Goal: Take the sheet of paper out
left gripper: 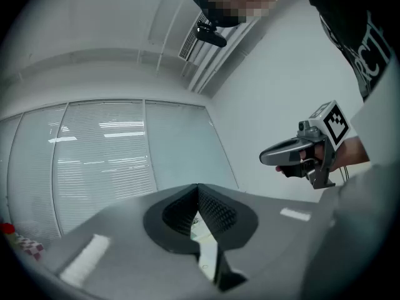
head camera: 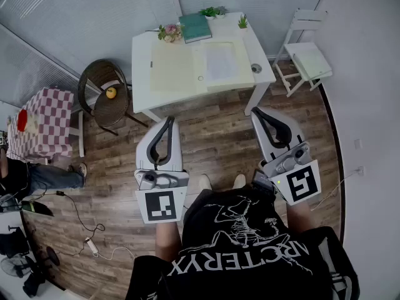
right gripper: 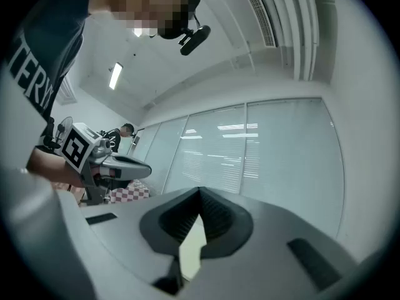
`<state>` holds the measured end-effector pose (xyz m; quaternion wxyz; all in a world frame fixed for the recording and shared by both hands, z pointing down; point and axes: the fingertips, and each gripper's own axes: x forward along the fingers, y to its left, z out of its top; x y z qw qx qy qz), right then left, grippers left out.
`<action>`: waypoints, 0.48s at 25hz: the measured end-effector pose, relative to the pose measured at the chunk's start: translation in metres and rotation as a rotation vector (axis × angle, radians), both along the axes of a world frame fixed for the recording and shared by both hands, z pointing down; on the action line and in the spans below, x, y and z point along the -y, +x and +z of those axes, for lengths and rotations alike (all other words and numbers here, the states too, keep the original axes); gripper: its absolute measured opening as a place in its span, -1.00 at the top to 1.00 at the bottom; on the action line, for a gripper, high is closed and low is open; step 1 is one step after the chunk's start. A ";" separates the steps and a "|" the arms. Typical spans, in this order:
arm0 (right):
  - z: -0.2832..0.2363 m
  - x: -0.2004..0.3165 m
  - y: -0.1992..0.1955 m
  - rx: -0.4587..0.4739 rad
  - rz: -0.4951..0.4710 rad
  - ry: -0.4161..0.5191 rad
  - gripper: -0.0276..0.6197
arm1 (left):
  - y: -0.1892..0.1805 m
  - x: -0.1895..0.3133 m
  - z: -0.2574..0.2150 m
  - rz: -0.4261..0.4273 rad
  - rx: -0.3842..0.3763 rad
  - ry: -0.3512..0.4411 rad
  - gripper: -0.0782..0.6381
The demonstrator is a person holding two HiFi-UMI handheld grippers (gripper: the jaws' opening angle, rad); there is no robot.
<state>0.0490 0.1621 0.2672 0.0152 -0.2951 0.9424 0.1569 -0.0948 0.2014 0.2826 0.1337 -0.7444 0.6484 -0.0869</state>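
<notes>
Wicker chair (head camera: 106,95): stands just left of the table with a yellow fruit (head camera: 110,92) on its seat, apart from the job

Left gripper (head camera: 170,119): carried level in front of the body and aimed at the table, well short of it; this reads as a ready carry, since nothing is within reach. Jaws closed tip to tip, nothing between them

White table (head camera: 142,45): stands ahead of the person across the wood floor, with a cream folder (head camera: 172,67) spread flat over its middle, and a green book (head camera: 195,27) and small plants along the far edge

Sheet of paper (head camera: 221,63): lies flat on the right part of the cream folder near the table's right end, face up and uncovered, well apart from both grippers

Right gripper (head camera: 255,111): held beside its twin, tipped slightly upward and pointing the same way; its own view shows the jaws meeting at the tips, holding nothing

White chair (head camera: 309,58): stands at the table's right end, clear of the approach

Step in hand: judged to be the approach, with the paper not yet touched
</notes>
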 end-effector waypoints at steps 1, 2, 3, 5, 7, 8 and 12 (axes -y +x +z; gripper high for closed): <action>0.000 0.000 0.000 0.000 0.000 0.000 0.88 | 0.000 0.000 0.000 -0.001 -0.004 0.004 0.75; 0.001 0.000 0.001 -0.001 0.000 0.000 0.88 | 0.001 0.000 0.000 -0.003 -0.008 0.007 0.75; 0.002 0.000 0.001 -0.003 0.000 -0.001 0.88 | 0.001 0.000 0.000 -0.004 -0.010 0.008 0.75; 0.004 0.001 0.003 -0.005 -0.001 -0.007 0.88 | 0.002 0.000 0.001 -0.007 -0.013 0.008 0.75; 0.003 0.002 0.004 0.015 -0.005 -0.013 0.88 | 0.003 0.002 0.002 -0.008 -0.015 0.007 0.75; 0.001 0.002 0.005 0.034 -0.009 -0.013 0.88 | 0.003 0.003 0.002 -0.008 -0.018 0.007 0.75; -0.001 0.007 0.008 0.049 -0.015 -0.011 0.88 | 0.004 0.009 0.004 -0.009 -0.029 -0.001 0.75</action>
